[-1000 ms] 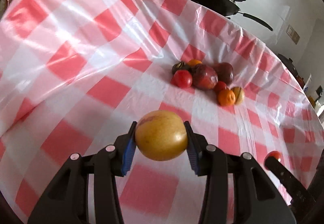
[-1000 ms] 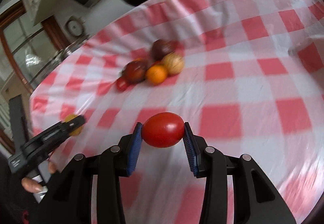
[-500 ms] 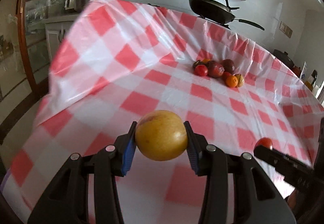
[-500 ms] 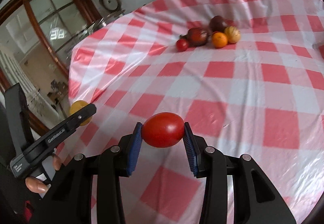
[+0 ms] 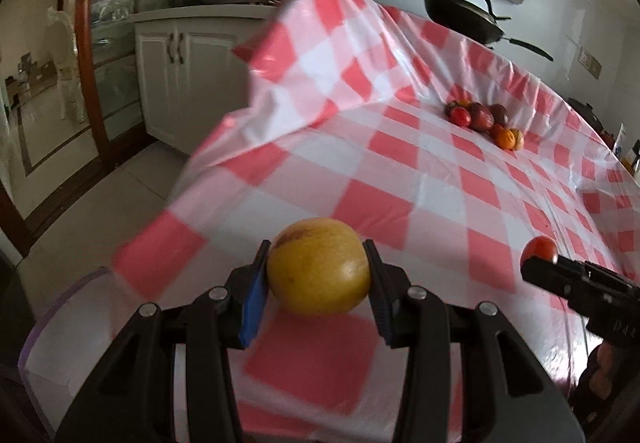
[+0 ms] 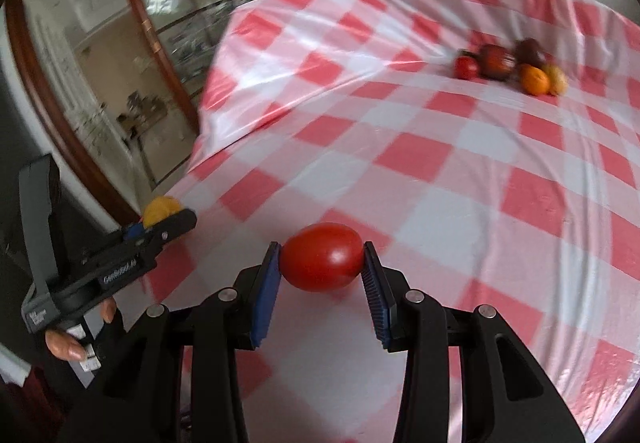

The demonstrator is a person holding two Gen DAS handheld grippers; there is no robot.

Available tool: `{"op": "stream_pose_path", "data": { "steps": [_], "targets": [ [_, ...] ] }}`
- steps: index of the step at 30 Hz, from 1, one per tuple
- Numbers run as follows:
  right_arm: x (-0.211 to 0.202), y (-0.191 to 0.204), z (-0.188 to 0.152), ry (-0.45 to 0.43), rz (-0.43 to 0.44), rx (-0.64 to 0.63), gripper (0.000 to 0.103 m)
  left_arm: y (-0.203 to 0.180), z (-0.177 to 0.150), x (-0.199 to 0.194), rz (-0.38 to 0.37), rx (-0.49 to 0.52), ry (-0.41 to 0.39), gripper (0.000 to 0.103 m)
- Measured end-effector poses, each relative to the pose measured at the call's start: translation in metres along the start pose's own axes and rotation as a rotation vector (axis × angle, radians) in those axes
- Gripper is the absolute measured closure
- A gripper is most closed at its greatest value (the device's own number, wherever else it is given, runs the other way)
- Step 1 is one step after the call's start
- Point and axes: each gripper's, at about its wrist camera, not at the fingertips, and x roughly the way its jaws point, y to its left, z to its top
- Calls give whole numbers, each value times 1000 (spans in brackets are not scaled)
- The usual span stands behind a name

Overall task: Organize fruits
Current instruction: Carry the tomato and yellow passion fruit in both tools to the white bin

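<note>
Both grippers are angled downward and clamped on something. The left gripper (image 5: 318, 275) has its blue-padded fingers (image 5: 253, 303) pinching in from either side, and the right gripper (image 6: 322, 265) looks the same. A bare hand (image 6: 66, 345) grips the left gripper's handle, fingertips curled under it.

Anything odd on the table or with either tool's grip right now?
One thing: the checked tablecloth is rucked up into a raised fold at the far left corner instead of lying flat. Otherwise fine: the left tool grips the yellow fruit squarely, the right tool the red tomato, and the fruit pile sits together, nothing spilled.
</note>
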Motion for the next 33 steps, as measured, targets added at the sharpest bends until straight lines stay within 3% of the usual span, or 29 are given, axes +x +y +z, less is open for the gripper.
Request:
{"op": "stream_pose_path", "data": {
  "steps": [10,17,25,33],
  "targets": [
    [18,103,-22,59,84,-311,63,68,-17,-35,60,-73,-13,58],
    [39,166,-52,128,157,-507,63,123,-42,-49,143,-161,14,58],
    [88,222,-100,302,209,-699,63,174,-81,-36,274,-229,117,58],
    [143,242,-140,473,179,-820,63,212,-113,-7,359,-308,250,58]
  ]
}}
